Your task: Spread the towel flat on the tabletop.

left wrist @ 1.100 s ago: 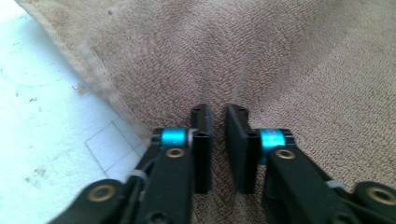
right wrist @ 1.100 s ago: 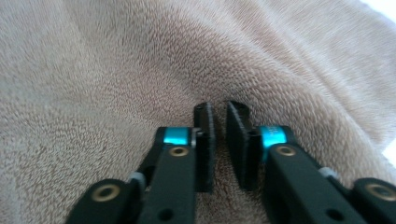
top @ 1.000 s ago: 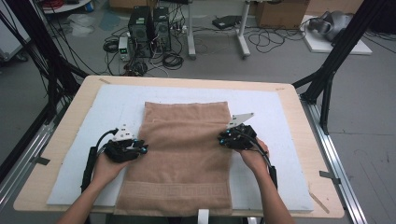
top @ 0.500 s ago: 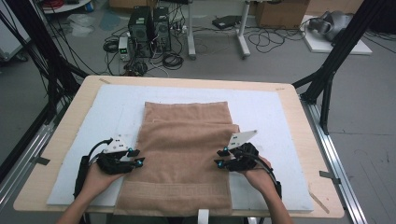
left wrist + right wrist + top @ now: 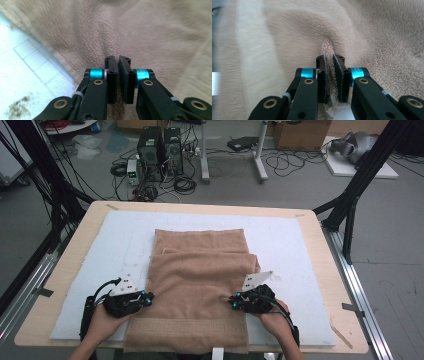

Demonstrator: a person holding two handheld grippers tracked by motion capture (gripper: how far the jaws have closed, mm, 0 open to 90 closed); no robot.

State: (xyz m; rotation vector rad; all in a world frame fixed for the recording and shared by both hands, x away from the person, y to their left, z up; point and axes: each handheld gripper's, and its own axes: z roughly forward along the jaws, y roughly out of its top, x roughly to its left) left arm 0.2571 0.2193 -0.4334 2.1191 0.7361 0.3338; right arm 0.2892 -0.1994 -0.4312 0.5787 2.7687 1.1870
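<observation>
Towel: a brown towel lies in the middle of the high view on a pale blue mat, its far part folded over in layers, its near hem at the bottom edge of the frame.
Left gripper: the left gripper, lower left, sits at the towel's left edge; its jaws are pinched together on a ridge of the cloth.
Right gripper: the right gripper, lower centre-right, sits at the right edge, jaws clamped on a raised fold.
Table: a wooden table carries the mat.
</observation>
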